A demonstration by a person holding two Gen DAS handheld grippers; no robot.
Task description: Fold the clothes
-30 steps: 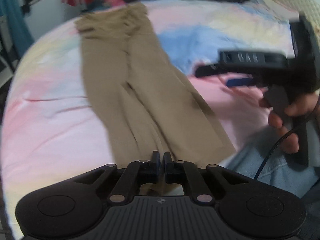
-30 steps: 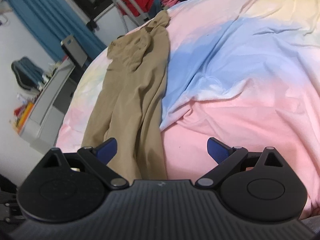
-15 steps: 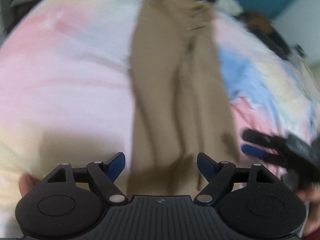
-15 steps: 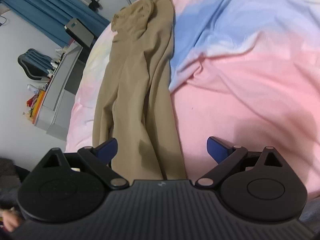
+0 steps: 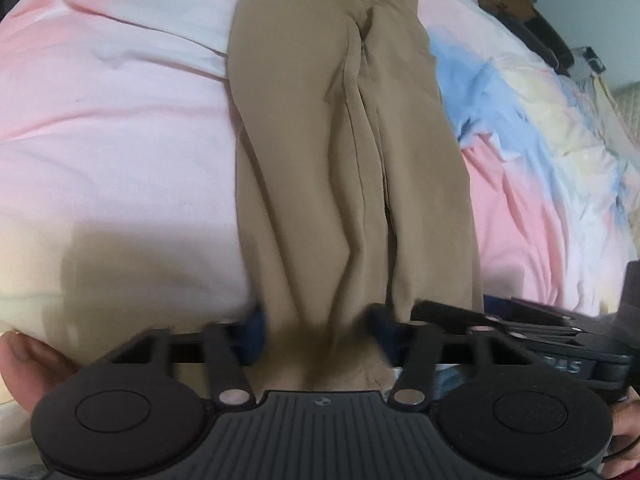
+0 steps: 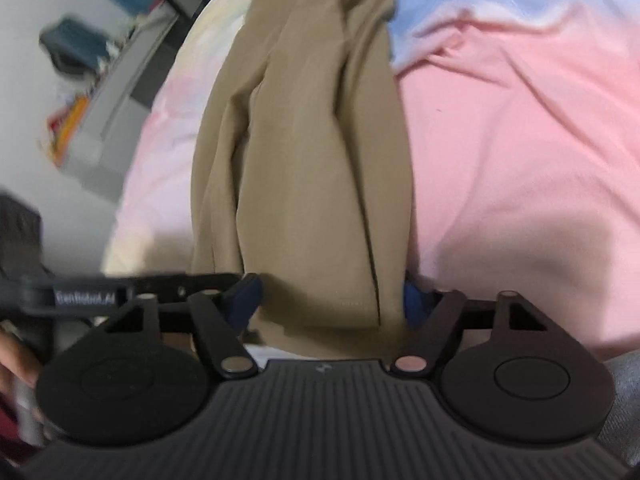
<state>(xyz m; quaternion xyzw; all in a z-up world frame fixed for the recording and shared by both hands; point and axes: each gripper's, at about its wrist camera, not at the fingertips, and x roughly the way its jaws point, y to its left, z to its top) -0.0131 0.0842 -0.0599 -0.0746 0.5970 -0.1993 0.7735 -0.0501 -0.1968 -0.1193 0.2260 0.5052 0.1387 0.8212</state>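
Trousers (image 5: 344, 168) flat, lengthwise on bedsheet (image 5: 120, 152). L gripper (image 5: 320, 330) & R gripper (image 6: 332, 300) straddle near hem side by side, jaws just been closing on cloth, grip unconfirmed, prob. to lift for fold.

Your trousers (image 5: 344, 152) run off the top edge in both views, waistband unseen. Their hem hides behind your left gripper (image 5: 316, 334); motion blur smears its pads (image 5: 252, 332), so contact stays unclear.
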